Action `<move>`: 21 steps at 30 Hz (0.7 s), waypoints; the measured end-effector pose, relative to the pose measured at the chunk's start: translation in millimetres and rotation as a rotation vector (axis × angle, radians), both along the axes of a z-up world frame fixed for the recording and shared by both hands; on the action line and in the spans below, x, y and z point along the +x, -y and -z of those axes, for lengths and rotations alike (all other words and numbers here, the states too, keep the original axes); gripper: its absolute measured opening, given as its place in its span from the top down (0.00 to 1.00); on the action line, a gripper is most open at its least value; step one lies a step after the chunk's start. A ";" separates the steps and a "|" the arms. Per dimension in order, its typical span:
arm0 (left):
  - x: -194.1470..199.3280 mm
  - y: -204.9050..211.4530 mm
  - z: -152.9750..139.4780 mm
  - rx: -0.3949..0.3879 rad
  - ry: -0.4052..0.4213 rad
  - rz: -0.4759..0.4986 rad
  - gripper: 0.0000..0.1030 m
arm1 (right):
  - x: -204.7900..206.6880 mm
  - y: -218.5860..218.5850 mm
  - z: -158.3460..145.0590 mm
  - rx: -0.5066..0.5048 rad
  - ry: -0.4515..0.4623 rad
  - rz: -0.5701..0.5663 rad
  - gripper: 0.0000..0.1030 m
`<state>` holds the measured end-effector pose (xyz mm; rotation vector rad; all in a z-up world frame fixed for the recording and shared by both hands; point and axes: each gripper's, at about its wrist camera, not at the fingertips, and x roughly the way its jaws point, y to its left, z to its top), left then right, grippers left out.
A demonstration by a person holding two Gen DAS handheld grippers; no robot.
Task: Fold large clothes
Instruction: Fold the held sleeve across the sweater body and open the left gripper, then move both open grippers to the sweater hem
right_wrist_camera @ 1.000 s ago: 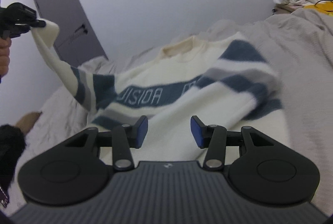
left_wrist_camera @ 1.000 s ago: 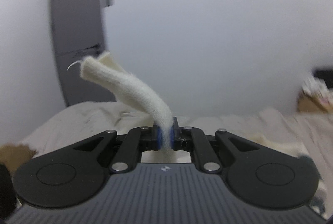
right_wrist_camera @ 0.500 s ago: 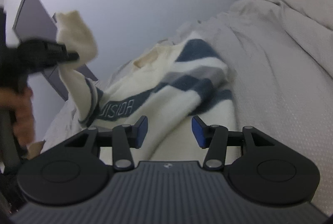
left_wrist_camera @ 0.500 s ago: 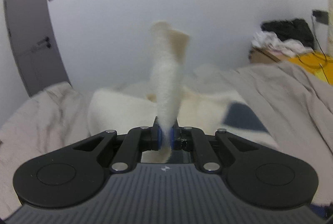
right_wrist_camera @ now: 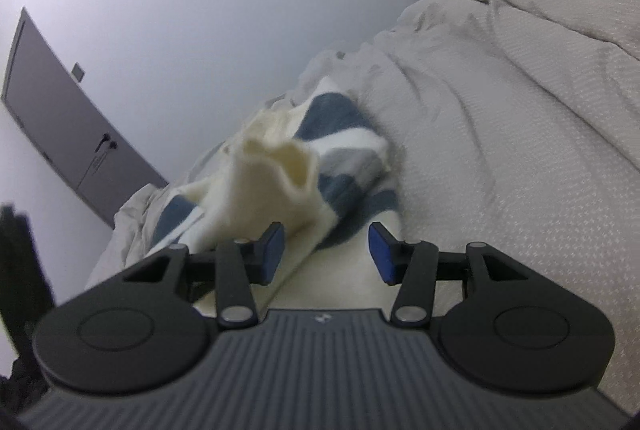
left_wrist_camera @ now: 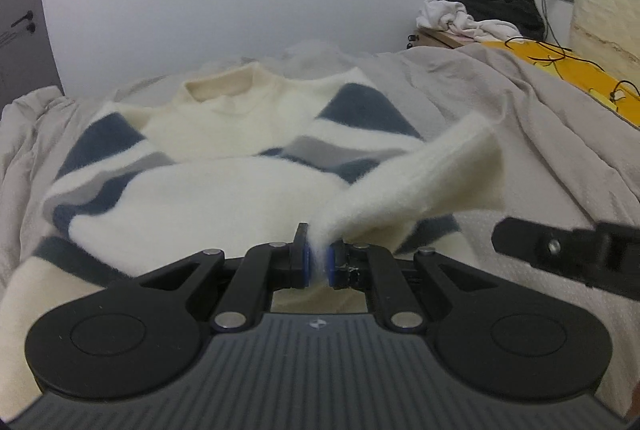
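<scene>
The left gripper (left_wrist_camera: 316, 264) pinches the cream sleeve cuff (left_wrist_camera: 420, 186) over the striped sweater (left_wrist_camera: 224, 166) spread on the bed (left_wrist_camera: 520, 134); the right gripper (right_wrist_camera: 326, 250) stands half open, empty; best lay the sleeve flat across the chest before letting go.

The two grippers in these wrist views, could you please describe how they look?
Both look alike. The left gripper and the right gripper each have a dark grey ribbed body with a small white logo, black linkage arms with silver pivot pins, and a round black disc on each side. The fingers are black with blue pads. No cables or sleeves show.
</scene>
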<state>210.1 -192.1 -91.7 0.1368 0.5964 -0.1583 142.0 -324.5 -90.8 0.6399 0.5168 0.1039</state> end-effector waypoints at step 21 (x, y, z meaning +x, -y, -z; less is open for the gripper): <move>-38.1 -98.1 -24.1 -0.242 -0.004 0.043 0.46 | -3.1 -32.8 -25.4 -0.280 0.177 0.096 0.51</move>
